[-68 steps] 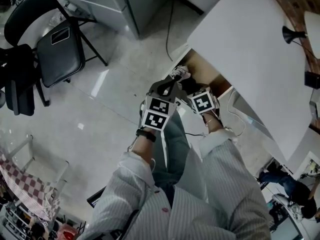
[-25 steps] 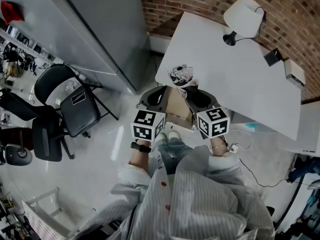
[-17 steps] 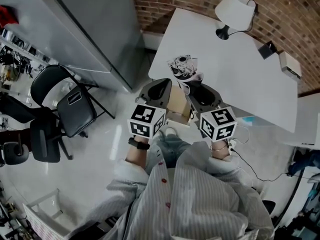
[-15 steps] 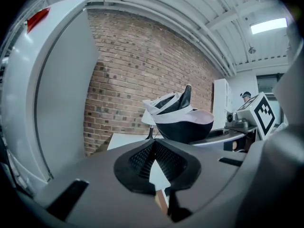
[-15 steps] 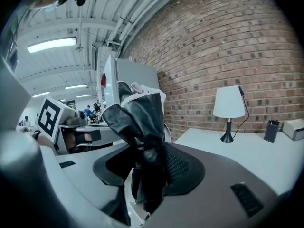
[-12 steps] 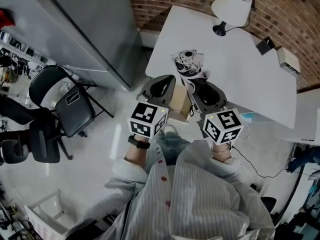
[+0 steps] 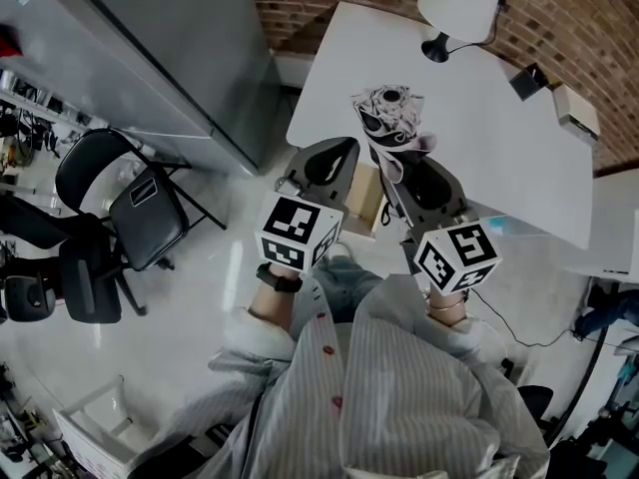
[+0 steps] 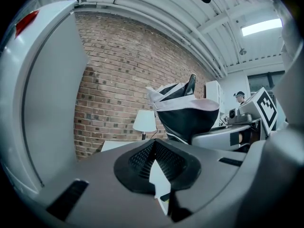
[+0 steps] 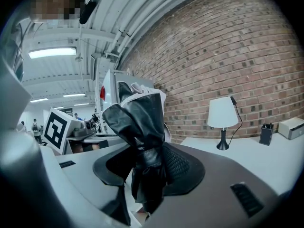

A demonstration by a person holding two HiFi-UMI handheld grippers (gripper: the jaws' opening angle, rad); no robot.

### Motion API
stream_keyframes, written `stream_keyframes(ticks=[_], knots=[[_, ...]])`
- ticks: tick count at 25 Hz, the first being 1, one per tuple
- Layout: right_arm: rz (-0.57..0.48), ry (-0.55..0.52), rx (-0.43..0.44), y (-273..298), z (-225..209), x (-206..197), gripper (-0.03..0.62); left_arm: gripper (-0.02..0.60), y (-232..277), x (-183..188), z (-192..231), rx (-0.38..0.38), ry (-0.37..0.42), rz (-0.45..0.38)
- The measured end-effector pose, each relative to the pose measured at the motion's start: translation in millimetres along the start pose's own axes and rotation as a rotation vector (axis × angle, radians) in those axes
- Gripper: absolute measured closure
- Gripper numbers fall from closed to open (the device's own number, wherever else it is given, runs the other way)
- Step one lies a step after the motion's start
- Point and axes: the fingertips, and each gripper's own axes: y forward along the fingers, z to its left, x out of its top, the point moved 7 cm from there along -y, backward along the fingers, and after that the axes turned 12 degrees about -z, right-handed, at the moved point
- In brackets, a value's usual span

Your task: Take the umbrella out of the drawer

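The right gripper [image 9: 147, 172] is clamped on the umbrella [image 9: 140, 122]. Its jaws squeeze the folded black and white cloth low down, and most of the umbrella stands up above them. In the head view the umbrella is up in the air over the near edge of the white table [image 7: 489, 118]. It looks well out of the tan drawer [image 7: 361, 198], which shows lower down between the two grippers. The left gripper [image 8: 154, 163] has its jaws together and holds nothing; it hangs just beside the right one. The taking-out step looks almost done. To do it well, the person should grip tight, because the cloth is soft and slippery and could slide through the jaws. The short bottom end under the jaws should be lifted past the table edge so it does not bump. The person should move slowly, since the top is heavy and may tip to one side. The left gripper should stay out of the way, or hold the top if it wobbles. There is bare table in front of the lamp [image 7: 457, 3], which looks like a good spot to lay the umbrella down.
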Motion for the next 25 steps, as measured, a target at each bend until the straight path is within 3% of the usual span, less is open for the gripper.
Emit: stream_keyframes(ticks=[25], knots=[[0.022, 0.026, -0.005, 6.7, -2.5, -7.7, 0.396, 0.572, 6.2, -2.1, 2.5, -0.031, 0.021, 0.018]])
